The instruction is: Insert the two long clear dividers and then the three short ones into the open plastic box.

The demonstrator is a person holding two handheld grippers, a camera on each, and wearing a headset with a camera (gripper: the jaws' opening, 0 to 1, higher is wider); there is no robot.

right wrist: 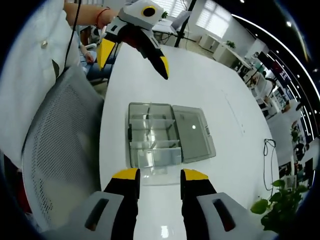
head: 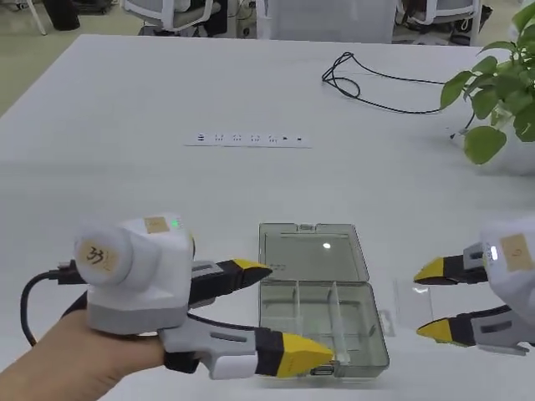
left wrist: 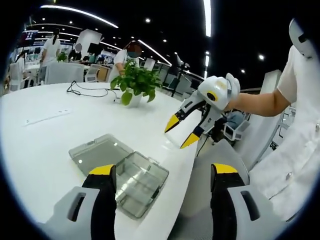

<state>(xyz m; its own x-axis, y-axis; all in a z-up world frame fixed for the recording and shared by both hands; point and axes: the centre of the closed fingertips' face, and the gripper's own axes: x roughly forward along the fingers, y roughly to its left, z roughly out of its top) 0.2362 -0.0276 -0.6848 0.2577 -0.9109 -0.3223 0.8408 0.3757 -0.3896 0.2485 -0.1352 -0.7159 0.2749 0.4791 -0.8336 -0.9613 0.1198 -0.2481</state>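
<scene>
Box (head: 292,255), clear grey plastic, lies open on the white table (head: 167,184) at its near edge. The lid is folded flat on the far side and the base is nearest the person. Clear dividers (head: 298,305) stand upright in the base and split it into compartments; their exact count cannot be told. No brand or marking can be read on the box. A flat clear piece (head: 412,305) lies on the table just right of the base.

The left gripper (head: 280,311) hovers at the box's left side with its jaws wide apart and nothing between them; its lower yellow tip overlaps the near left corner of the base. A round tan sticker on its rear appears to read "33". The right gripper (head: 433,301) is to the right of the clear piece, jaws likewise apart and empty. It carries a tan sticker whose mark is illegible.

Farther back, a row of sockets (head: 248,139) sits flush in the table, its markings too small to read. A black cable (head: 368,83) loops at the far right, near a leafy plant (head: 501,92).
</scene>
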